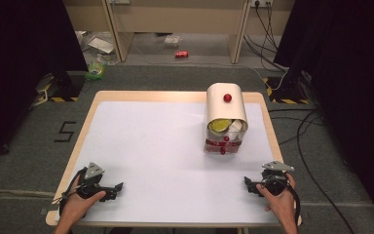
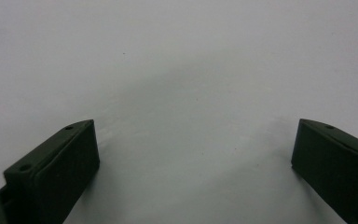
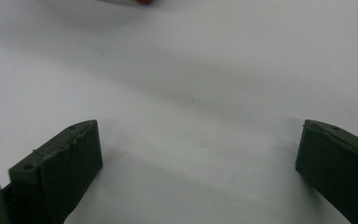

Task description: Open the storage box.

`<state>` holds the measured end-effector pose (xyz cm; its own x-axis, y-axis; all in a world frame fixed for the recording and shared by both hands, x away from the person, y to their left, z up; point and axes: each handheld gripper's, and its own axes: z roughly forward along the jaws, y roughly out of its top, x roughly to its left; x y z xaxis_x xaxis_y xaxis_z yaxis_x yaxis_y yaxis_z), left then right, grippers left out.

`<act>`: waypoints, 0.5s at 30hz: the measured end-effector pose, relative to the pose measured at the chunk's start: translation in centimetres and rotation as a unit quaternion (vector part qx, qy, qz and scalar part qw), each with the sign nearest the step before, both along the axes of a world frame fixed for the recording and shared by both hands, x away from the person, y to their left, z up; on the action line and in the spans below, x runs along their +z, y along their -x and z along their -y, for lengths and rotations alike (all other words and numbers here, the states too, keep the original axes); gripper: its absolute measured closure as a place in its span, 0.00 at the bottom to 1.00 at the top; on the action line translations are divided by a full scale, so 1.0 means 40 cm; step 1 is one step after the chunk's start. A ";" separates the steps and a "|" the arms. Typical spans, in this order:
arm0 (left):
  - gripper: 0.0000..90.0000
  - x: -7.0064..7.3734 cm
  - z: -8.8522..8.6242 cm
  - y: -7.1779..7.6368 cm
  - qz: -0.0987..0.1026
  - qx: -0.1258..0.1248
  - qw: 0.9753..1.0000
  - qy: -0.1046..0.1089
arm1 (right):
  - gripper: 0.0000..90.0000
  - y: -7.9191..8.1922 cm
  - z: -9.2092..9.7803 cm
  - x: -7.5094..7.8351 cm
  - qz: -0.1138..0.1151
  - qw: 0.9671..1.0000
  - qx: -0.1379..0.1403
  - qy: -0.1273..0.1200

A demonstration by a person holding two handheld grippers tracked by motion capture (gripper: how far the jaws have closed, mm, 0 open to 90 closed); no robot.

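White table carries one cream box with a red knob, its open front showing yellow and white contents. Left gripper rests on the table, well apart from the box toward the near left corner, jaws wide apart, holding nothing. Right gripper rests nearer the person than the box, jaws likewise wide and empty.

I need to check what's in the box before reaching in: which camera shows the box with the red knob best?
The high view: the whole box stands at the table's right rear, lid raised, yellow and white items inside. The right gripper view catches just a red sliver at its top edge. The left gripper view looks at bare table.
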<state>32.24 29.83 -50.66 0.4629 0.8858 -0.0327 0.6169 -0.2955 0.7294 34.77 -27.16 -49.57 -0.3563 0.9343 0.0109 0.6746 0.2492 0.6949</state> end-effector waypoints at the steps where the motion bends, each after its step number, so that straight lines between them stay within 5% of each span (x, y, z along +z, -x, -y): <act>1: 0.00 0.000 0.000 0.000 0.000 0.000 1.000 0.000 | 0.02 0.000 0.002 0.000 0.002 1.000 0.001 0.001; 3: 0.00 0.000 0.000 0.000 0.000 0.000 1.000 0.000 | 0.09 0.001 0.006 0.003 0.008 1.000 -0.001 -0.001; 5: 0.00 0.000 0.000 0.000 0.000 0.000 1.000 0.000 | 0.26 0.005 0.015 0.012 0.015 1.000 -0.005 -0.021; 8: 0.00 0.000 0.000 0.000 0.000 0.000 1.000 0.000 | 0.14 0.006 0.023 0.019 0.027 0.999 -0.016 -0.029; 9: 0.00 0.000 0.000 0.000 0.000 0.000 1.000 0.000 | 0.21 0.010 0.024 0.027 0.036 0.999 -0.019 -0.035; 15: 0.00 0.000 0.000 0.000 0.000 0.000 1.000 0.000 | 0.17 0.020 0.017 0.059 0.078 0.996 -0.017 -0.050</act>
